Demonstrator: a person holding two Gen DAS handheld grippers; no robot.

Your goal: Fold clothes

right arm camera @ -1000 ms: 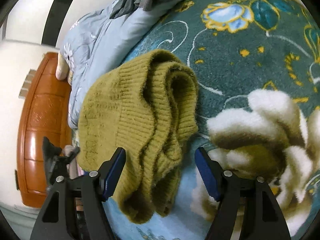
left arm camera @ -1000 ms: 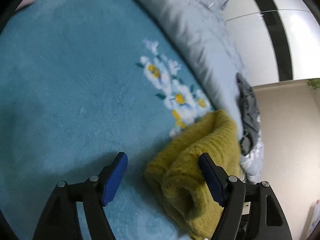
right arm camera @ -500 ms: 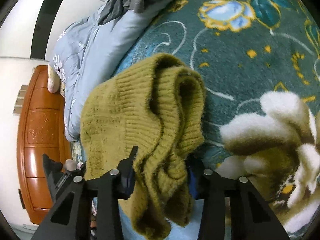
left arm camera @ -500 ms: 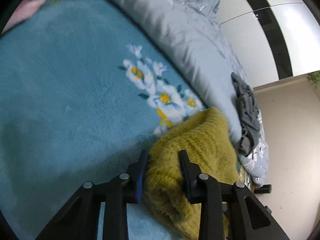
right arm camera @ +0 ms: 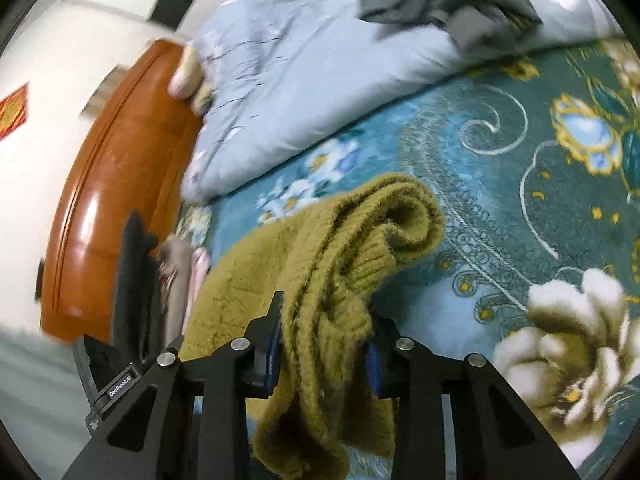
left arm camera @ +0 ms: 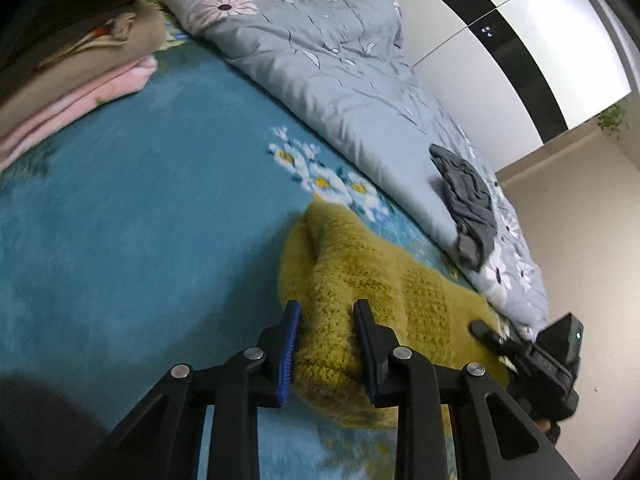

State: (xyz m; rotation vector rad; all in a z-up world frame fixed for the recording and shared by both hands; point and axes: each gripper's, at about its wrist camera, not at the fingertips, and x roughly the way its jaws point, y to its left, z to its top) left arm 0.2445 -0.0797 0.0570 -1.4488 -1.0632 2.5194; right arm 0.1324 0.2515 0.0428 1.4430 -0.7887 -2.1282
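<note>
A: Left gripper is clamped on the mustard sweater, knit bunched between its jaws.

B: Right gripper pinches the same sweater, folds hanging below. It lies on the teal blanket, beside the grey duvet.

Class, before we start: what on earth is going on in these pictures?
A person is folding clothes on a bed, with a two-finger tool in each hand. Both the left tool and the right tool are shut on the bunched mustard-yellow sweater, which lies on the blue floral blanket. A grey garment sits crumpled on the duvet, and folded items are stacked beyond.
</note>
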